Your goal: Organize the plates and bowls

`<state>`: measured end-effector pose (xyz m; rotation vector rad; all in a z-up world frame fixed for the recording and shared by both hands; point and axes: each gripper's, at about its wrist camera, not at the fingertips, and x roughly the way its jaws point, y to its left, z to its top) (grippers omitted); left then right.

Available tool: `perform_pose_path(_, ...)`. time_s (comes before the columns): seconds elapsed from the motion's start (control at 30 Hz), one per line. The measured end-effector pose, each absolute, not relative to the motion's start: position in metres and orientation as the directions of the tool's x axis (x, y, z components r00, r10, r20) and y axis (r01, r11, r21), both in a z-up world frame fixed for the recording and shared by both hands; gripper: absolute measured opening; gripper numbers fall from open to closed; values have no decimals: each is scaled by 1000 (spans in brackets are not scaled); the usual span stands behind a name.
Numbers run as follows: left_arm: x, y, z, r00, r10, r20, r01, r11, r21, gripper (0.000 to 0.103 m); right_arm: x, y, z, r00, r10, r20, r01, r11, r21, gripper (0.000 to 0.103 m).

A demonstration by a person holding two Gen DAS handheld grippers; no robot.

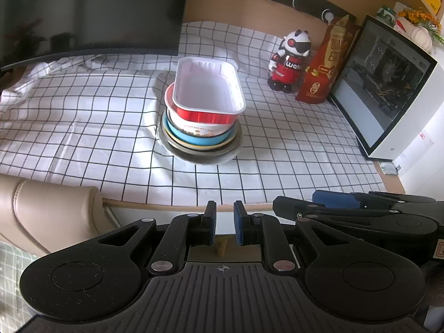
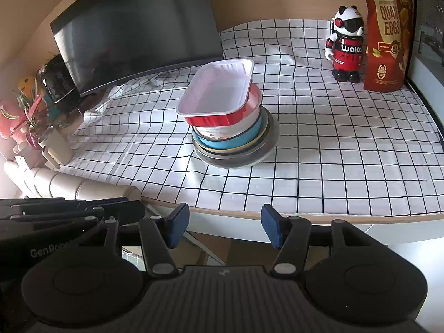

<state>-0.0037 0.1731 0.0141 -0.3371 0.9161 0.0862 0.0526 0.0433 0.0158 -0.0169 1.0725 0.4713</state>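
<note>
One stack of dishes stands mid-table on the checked cloth. On top lies a red rectangular tray [image 1: 208,88] [image 2: 219,94] with a white inside. Under it sit a white bowl [image 1: 199,129] [image 2: 222,133], a blue bowl [image 1: 194,138] [image 2: 222,144], a yellow-rimmed plate and a grey plate [image 1: 205,156] [image 2: 238,161] at the bottom. My left gripper [image 1: 224,222] hangs off the table's near edge, shut, nothing between its blue pads. My right gripper [image 2: 222,229] is also short of the edge, open and empty. Each gripper shows in the other's view, at the side.
A dark monitor [image 1: 91,11] [image 2: 138,25] stands at the back left. A panda figure [image 1: 291,61] [image 2: 345,44] and a red snack bag [image 1: 327,63] [image 2: 387,33] stand back right, beside a white glass-fronted case [image 1: 388,88]. A beige chair [image 1: 50,216] sits near left.
</note>
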Motion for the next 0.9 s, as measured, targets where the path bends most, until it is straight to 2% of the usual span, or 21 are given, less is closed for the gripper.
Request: perform_pose_path(0.9, -5, 182, 9, 602, -24, -798, -254, 942, -221, 17, 52, 46, 14, 397, 351, -848, -365, 908, 205, 58)
